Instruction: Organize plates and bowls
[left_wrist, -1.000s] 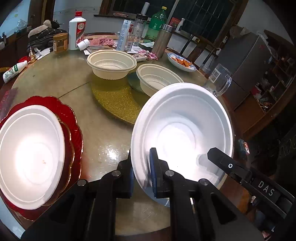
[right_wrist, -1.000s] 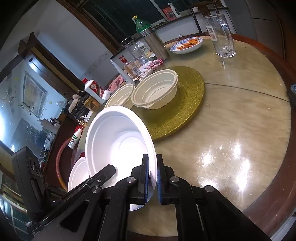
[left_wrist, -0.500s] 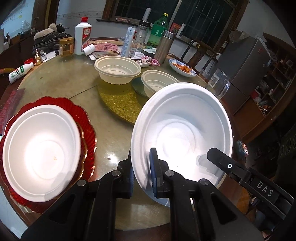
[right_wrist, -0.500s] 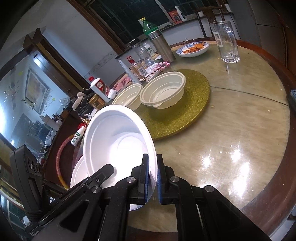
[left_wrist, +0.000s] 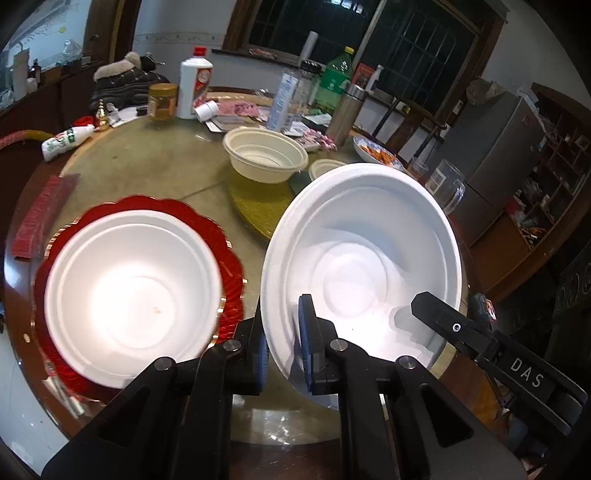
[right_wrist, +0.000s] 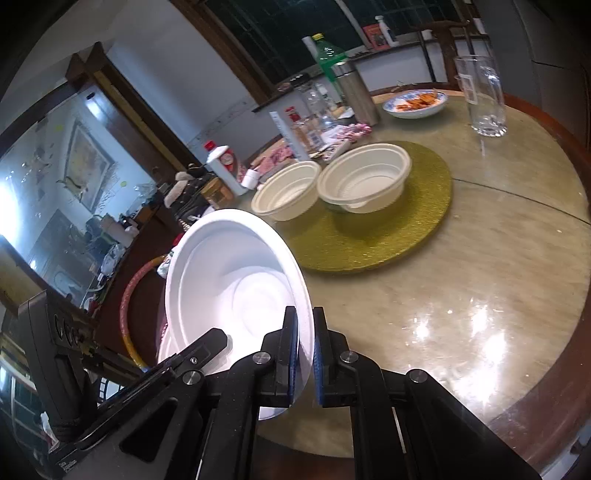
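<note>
A white foam bowl (left_wrist: 362, 251) hangs tilted above the table, gripped from both sides. My left gripper (left_wrist: 282, 332) is shut on its left rim, and my right gripper (right_wrist: 304, 332) is shut on its right rim (right_wrist: 229, 269). Just left of it, a second white foam bowl (left_wrist: 129, 280) rests on a stack of red scalloped plates (left_wrist: 229, 236) at the table's near left edge. Two cream plastic bowls (left_wrist: 264, 155) (right_wrist: 365, 181) stand on a round gold mat (right_wrist: 388, 236) further back.
At the back of the round table (right_wrist: 480, 288) stand bottles, a jar and a steel flask (left_wrist: 345, 110). A glass mug (right_wrist: 480, 96) and a dish of food (right_wrist: 415, 103) are at the far right. A red packet (left_wrist: 40, 218) lies at the left edge.
Both grippers carried the held bowl to the left and a little upward. The bowl on the red plates now sits nearer the middle of the left wrist view, close beside the held bowl.
</note>
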